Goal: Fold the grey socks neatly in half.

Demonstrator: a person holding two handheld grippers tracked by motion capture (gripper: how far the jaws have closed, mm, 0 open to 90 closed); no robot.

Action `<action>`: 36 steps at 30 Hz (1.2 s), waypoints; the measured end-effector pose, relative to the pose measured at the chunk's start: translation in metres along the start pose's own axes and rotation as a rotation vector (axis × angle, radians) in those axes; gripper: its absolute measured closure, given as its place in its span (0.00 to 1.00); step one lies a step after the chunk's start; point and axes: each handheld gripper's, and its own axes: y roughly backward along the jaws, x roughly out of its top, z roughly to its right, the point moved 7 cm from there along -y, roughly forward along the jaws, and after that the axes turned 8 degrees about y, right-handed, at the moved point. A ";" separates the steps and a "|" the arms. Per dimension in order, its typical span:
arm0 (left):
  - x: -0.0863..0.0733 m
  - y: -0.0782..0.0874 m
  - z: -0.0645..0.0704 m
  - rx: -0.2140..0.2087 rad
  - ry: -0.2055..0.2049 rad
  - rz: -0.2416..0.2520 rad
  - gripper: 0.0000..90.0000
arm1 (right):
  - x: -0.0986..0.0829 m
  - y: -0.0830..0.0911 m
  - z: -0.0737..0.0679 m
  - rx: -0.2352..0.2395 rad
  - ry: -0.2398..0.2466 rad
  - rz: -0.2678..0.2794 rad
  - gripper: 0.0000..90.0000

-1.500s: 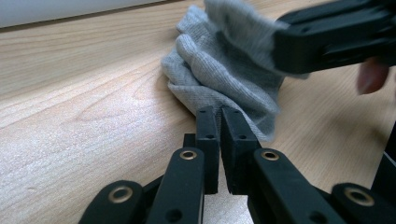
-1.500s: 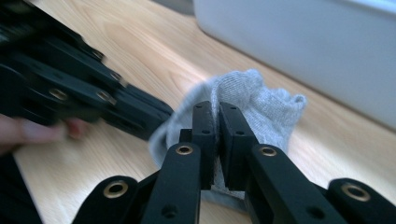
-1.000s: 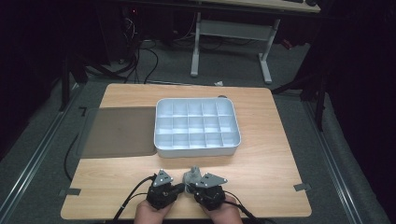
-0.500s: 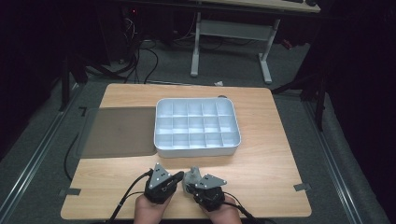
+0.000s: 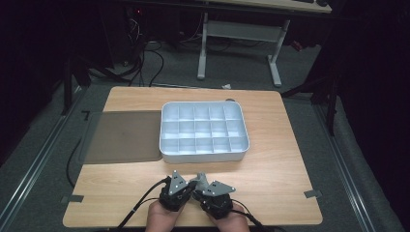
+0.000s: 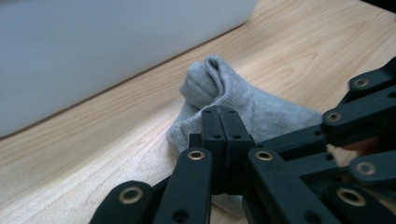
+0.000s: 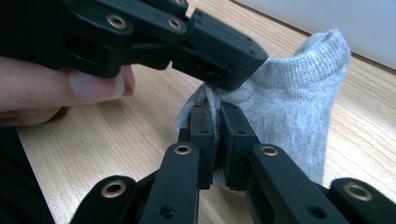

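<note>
Both grippers have barely shifted near the desk's (image 5: 270, 145) front edge; left gripper (image 6: 226, 112) and right gripper (image 7: 213, 106) clench the grey sock (image 7: 299, 93). Pulling apart could slip the thin cloth free.

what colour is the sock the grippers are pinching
Plain light grey knit, no pattern. The sock shows best in the right gripper view.

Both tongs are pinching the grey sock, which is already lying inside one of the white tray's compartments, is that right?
Not quite. Both tongs, left and right, do pinch the grey sock, but it lies on the wooden table in front of the white tray, as the high view shows.
</note>
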 end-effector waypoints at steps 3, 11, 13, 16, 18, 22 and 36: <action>-0.002 -0.001 -0.002 -0.004 0.008 -0.006 1.00 | 0.000 0.001 0.001 0.013 -0.011 0.004 0.93; -0.003 -0.002 -0.002 -0.008 0.009 -0.010 1.00 | 0.013 0.032 0.015 -0.011 -0.031 0.076 0.97; -0.003 -0.002 -0.002 -0.009 0.009 -0.009 1.00 | 0.016 0.035 0.023 -0.034 -0.042 0.082 0.97; -0.003 -0.003 -0.002 -0.009 0.007 -0.014 1.00 | 0.011 0.027 0.034 -0.038 -0.058 0.041 0.95; -0.004 -0.003 -0.003 -0.003 -0.003 -0.017 1.00 | 0.004 0.021 0.037 -0.040 -0.059 0.007 0.95; -0.004 -0.002 -0.005 0.009 -0.014 -0.022 1.00 | -0.009 0.015 0.038 -0.047 -0.070 -0.029 0.95; -0.010 -0.002 0.012 0.029 -0.054 -0.056 1.00 | -0.012 0.014 0.039 -0.054 -0.072 -0.021 0.95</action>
